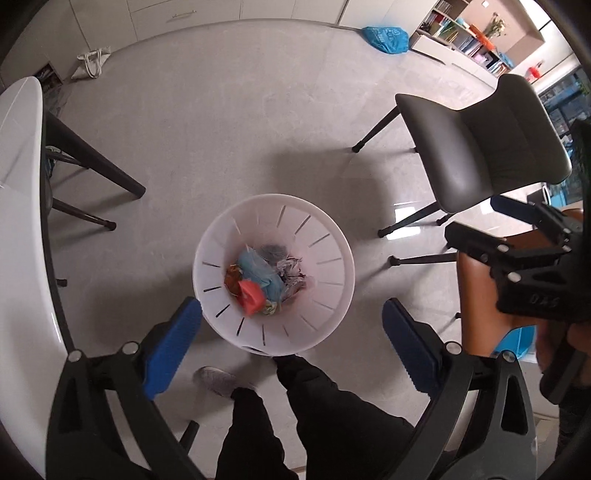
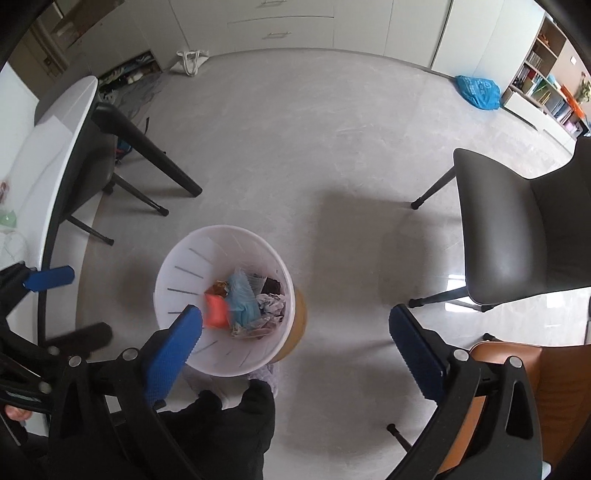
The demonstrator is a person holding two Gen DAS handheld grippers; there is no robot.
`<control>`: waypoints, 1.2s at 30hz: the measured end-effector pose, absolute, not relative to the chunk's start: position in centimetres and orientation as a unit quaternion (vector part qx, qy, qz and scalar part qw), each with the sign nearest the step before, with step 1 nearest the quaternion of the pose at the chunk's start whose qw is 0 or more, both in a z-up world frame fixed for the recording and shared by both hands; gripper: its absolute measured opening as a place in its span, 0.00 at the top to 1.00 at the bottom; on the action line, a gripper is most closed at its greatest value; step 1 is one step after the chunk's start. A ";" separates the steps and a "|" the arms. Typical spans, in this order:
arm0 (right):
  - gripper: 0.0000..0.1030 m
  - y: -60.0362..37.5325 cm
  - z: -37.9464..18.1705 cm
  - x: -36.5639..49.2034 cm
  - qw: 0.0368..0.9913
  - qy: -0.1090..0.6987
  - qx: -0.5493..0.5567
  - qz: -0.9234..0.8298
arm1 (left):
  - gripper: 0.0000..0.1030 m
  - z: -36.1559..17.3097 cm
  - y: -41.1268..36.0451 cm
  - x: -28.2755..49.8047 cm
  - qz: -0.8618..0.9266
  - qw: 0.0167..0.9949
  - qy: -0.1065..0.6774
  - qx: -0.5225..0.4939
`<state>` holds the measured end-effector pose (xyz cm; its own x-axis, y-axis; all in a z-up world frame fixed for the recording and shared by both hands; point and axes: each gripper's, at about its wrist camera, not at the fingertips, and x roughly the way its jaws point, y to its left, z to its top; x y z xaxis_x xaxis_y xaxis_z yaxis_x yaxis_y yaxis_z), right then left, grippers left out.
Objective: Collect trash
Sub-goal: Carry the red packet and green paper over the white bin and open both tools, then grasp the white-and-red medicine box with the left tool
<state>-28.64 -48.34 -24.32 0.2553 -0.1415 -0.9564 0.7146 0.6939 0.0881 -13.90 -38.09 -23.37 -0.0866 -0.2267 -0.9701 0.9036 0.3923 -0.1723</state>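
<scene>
grey chair (image 2: 524,229) | white table (image 1: 18,221) | blue bag (image 2: 478,90) | tote bag (image 1: 92,62) | shelving (image 1: 469,33)

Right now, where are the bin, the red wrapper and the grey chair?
bin (image 1: 328,273): left wrist view, inner wall.
red wrapper (image 1: 249,297): left wrist view, its middle.
grey chair (image 2: 517,229): right wrist view, seat.

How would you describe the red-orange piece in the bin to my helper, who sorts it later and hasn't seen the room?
Find the white slotted trash bin on the grey floor between the white table and the grey chair. Inside, on the heap's near side, lies the red-orange piece, beside a light blue wad. It is the only solid bright red-orange item there.
</scene>
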 end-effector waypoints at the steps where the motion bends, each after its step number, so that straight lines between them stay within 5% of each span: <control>1: 0.03 -48.4 -24.2 -28.4 0.749 0.537 0.265 -0.284 | 0.09 -23.2 -37.8 -13.7 -0.464 0.610 0.569 0.296; 12: 0.02 -40.8 -14.7 -17.8 0.844 0.485 0.177 -0.145 | 0.09 -15.2 -26.3 -4.7 -0.333 0.751 0.536 0.195; 20: 0.02 -24.0 -10.1 -3.4 0.885 0.459 0.065 0.039 | 0.08 -10.4 -0.8 5.7 -0.070 0.853 0.510 0.084; 28: 0.03 -2.5 -8.2 8.6 0.883 0.451 0.045 0.123 | 0.08 -11.2 25.0 14.6 0.046 0.846 0.527 0.060; 36: 0.02 13.0 -8.5 16.5 0.865 0.473 0.054 0.158 | 0.08 -13.7 40.1 22.2 0.054 0.834 0.548 0.045</control>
<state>16.50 13.02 -8.49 0.5031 0.3238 -0.8013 -0.2217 0.9445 0.2425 22.18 40.10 -13.73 0.3935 0.1397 -0.9086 -0.0406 0.9901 0.1347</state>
